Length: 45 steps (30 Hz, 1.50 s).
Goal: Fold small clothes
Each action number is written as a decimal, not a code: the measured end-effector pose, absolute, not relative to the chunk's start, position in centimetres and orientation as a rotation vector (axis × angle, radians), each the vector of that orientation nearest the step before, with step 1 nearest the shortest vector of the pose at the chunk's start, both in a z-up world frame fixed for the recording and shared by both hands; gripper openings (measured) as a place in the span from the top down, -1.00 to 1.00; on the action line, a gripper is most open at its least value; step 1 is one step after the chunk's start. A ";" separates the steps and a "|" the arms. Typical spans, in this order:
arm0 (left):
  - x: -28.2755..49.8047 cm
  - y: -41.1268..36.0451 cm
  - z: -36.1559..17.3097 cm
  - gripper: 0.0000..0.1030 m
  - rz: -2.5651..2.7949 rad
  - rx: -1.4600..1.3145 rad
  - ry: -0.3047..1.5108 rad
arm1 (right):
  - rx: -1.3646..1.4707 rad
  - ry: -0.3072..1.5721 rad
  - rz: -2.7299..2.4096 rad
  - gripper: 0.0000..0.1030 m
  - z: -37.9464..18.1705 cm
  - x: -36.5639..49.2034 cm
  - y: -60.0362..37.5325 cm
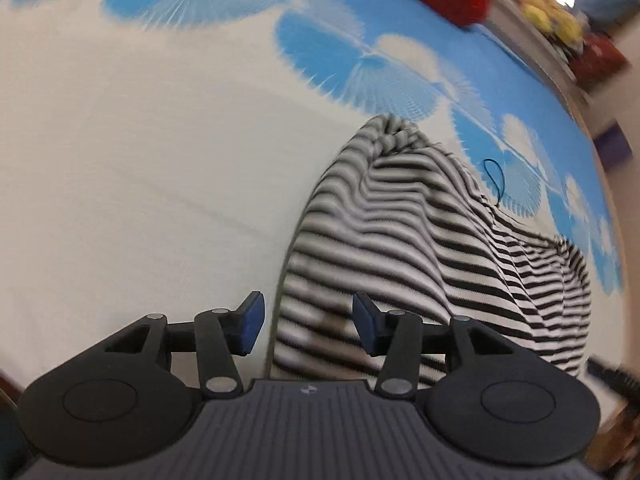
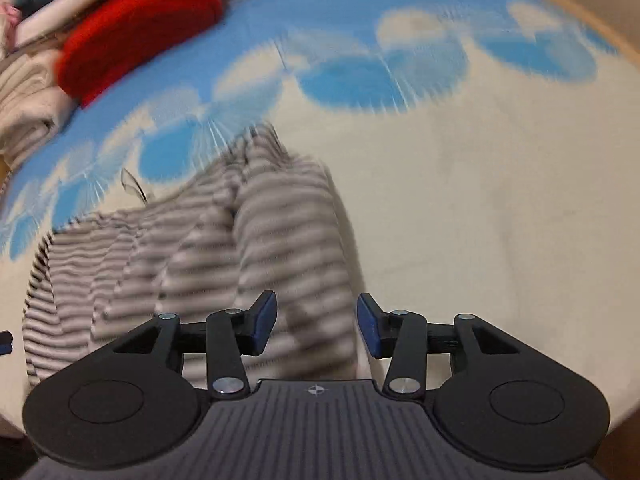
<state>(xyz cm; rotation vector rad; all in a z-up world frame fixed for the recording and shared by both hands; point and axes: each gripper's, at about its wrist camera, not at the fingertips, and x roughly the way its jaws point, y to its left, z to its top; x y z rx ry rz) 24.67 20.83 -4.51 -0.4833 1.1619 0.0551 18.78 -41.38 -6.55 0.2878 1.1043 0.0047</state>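
A black-and-white striped garment [image 1: 420, 248] lies rumpled on a cream and blue patterned bedsheet [image 1: 140, 160]. My left gripper [image 1: 307, 326] is open, its blue pads straddling the garment's near left edge, just above it. In the right wrist view the same striped garment [image 2: 224, 248] appears blurred. My right gripper [image 2: 316, 326] is open above the garment's near right edge, holding nothing. A thin dark thread loop [image 1: 494, 180] sticks out of the garment's far side.
A red folded cloth [image 2: 136, 32] lies at the far end of the sheet [image 2: 480, 180], with a pile of pale folded clothes [image 2: 28, 92] beside it. Yellow and red items [image 1: 560, 24] sit off the bed's far right. The bed's wooden edge [image 2: 592, 28] runs along the right.
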 end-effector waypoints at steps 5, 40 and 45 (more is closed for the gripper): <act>24.4 20.9 -5.9 -0.02 0.100 -0.462 1.236 | 0.230 1.146 -0.009 0.08 -7.3 17.8 -41.1; 25.3 19.7 -7.8 0.78 0.131 -0.354 1.334 | 0.149 1.222 -0.051 0.86 -9.2 18.2 -41.2; 25.1 19.1 -4.7 0.34 0.094 -0.305 1.151 | 0.094 1.073 -0.139 0.42 -6.8 17.9 -41.7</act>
